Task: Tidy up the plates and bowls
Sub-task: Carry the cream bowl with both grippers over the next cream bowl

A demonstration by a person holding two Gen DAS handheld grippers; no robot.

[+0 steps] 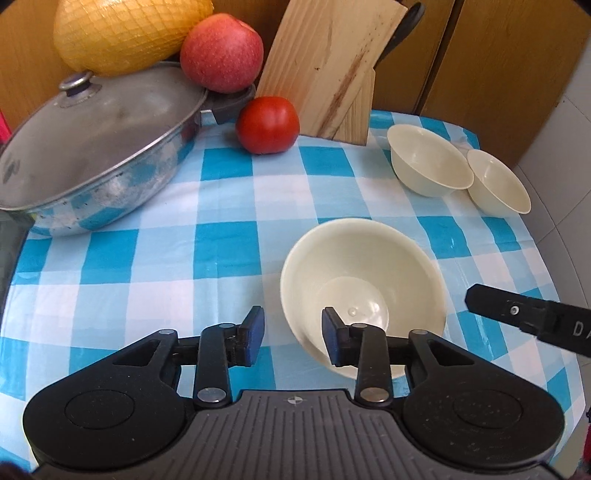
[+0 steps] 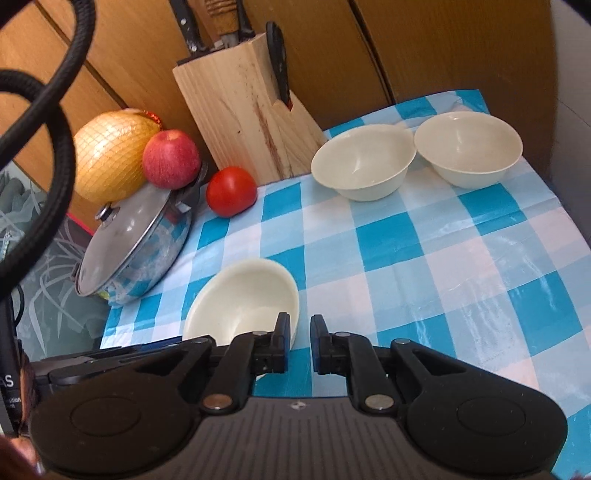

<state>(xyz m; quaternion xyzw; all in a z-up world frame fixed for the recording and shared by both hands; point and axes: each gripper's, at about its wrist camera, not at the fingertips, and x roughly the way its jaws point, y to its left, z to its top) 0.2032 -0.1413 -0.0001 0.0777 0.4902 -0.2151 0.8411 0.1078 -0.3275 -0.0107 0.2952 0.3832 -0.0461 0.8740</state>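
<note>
Three cream bowls stand on the blue-checked tablecloth. The nearest bowl [image 1: 364, 284] [image 2: 243, 301] sits in the middle front. My left gripper [image 1: 293, 338] is open, with its fingers straddling this bowl's near left rim. Two more bowls [image 1: 428, 162] [image 1: 496, 182] stand side by side at the back right, touching or nearly so; they also show in the right wrist view [image 2: 364, 160] [image 2: 469, 147]. My right gripper [image 2: 298, 341] is open by a narrow gap and holds nothing, just right of the near bowl's rim. Its finger shows in the left wrist view [image 1: 517, 314].
A lidded steel pan [image 1: 99, 155] stands at the left with a red apple [image 1: 221, 51] and a netted yellow pomelo [image 1: 122, 33] behind it. A tomato [image 1: 267, 123] lies beside a wooden knife block [image 1: 332, 70]. The table edge [image 1: 554, 258] runs along the right.
</note>
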